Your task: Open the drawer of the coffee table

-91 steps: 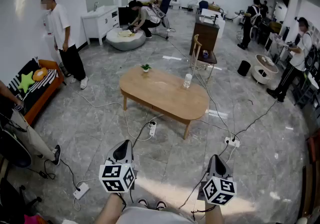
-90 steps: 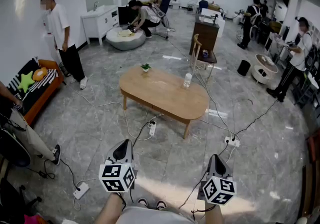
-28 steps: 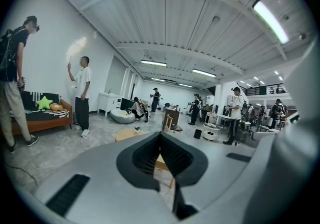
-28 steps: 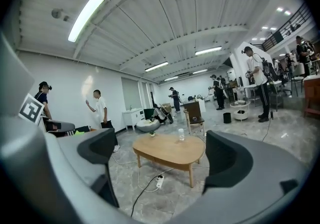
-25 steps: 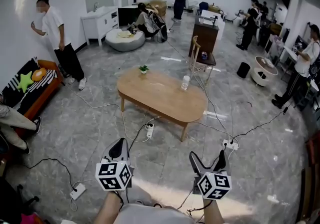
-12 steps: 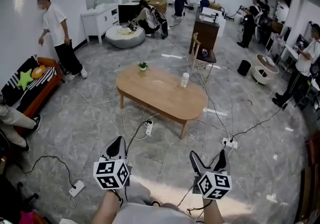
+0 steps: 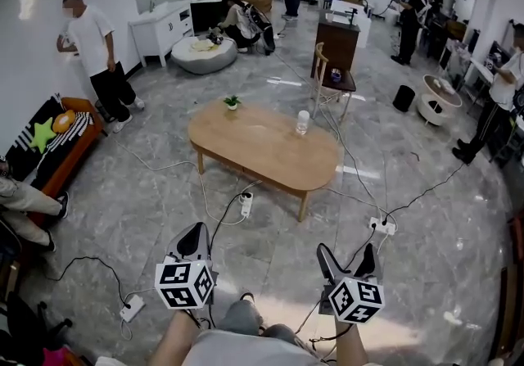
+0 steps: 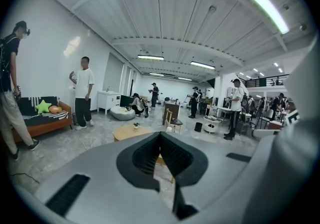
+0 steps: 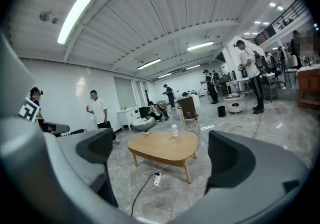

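Note:
The light wooden coffee table stands on the grey marble floor a few steps ahead, with a small potted plant and a clear bottle on top. No drawer front shows from this side. My left gripper is low at the left with its jaws shut on nothing. My right gripper is low at the right, open and empty. Both are well short of the table. The right gripper view frames the table between the spread jaws. In the left gripper view the table peeks past the closed jaws.
Cables and power strips lie on the floor between me and the table. A wooden chair stands behind it and an orange sofa at the left. A person in a white shirt stands by the wall; several others are farther back.
The right gripper's jaws have gone from shut to open. The table sits slightly nearer in view, my knee now shows between the grippers, and people in the room have shifted.

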The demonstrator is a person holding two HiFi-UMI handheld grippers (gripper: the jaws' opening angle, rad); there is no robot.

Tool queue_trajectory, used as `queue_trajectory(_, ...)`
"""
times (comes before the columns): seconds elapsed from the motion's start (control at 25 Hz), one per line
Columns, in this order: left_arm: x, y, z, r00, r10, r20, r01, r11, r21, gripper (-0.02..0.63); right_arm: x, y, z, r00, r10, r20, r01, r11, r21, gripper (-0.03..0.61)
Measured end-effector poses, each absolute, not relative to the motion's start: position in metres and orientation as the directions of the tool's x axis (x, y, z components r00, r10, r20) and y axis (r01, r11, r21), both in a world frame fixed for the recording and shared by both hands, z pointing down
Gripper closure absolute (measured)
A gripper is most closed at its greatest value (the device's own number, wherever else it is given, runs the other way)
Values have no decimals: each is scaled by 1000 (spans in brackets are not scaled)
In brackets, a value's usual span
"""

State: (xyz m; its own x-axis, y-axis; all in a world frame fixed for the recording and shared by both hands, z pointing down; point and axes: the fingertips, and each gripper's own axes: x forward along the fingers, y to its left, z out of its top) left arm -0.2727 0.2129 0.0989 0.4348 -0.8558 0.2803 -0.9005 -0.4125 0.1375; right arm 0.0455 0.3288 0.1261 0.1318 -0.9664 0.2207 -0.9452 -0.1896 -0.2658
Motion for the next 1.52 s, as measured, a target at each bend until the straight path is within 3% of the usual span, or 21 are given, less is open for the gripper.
queue_trajectory(1.0,-168,-35,101,531,-803,271,-848,-507,157,620,127,116,121,214,-955,206,-916,-270,-298,-9)
queue_trajectory(1.52,-146,-104,131,524,-789,321,-852,-488,192,620,154,45,136,210,-946,247,-914,-280,-294,-9)
